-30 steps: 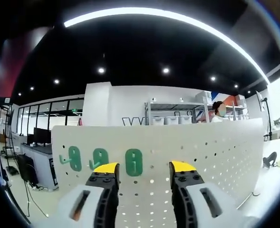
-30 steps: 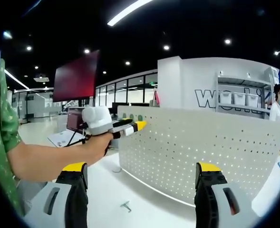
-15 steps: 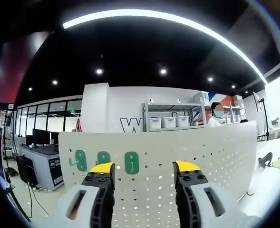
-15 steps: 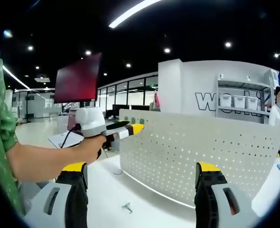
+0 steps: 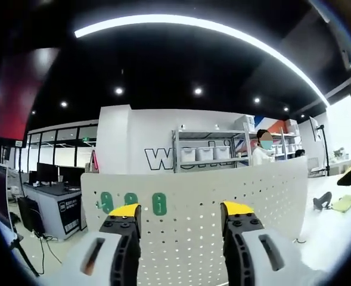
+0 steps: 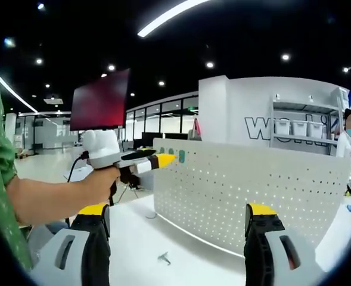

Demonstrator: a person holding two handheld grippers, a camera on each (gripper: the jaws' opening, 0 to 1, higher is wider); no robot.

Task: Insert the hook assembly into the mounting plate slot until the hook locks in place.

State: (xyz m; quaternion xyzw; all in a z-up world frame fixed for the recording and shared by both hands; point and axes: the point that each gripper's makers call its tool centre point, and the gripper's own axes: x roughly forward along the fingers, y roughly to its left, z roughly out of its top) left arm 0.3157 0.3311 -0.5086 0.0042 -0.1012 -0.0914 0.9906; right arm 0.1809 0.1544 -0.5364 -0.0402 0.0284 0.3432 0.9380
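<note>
The left gripper (image 5: 178,215) is spread wide and empty, facing the white pegboard (image 5: 247,196); three green hooks (image 5: 130,202) sit on the board just beyond its left jaw. The right gripper (image 6: 178,217) is also wide and empty, the pegboard ahead. A small hook (image 6: 163,258) lies on the table (image 6: 133,232) between its jaws.

Matt white perforated panel (image 5: 235,196), like painted sheet metal, with three green plastic hooks (image 5: 158,204) near its top edge. Smooth white tabletop (image 6: 163,238), faintly glossy. Small bare-metal hook (image 6: 162,257) lying there. Yellow rubbery tips on black plastic left gripper (image 5: 176,210).
</note>
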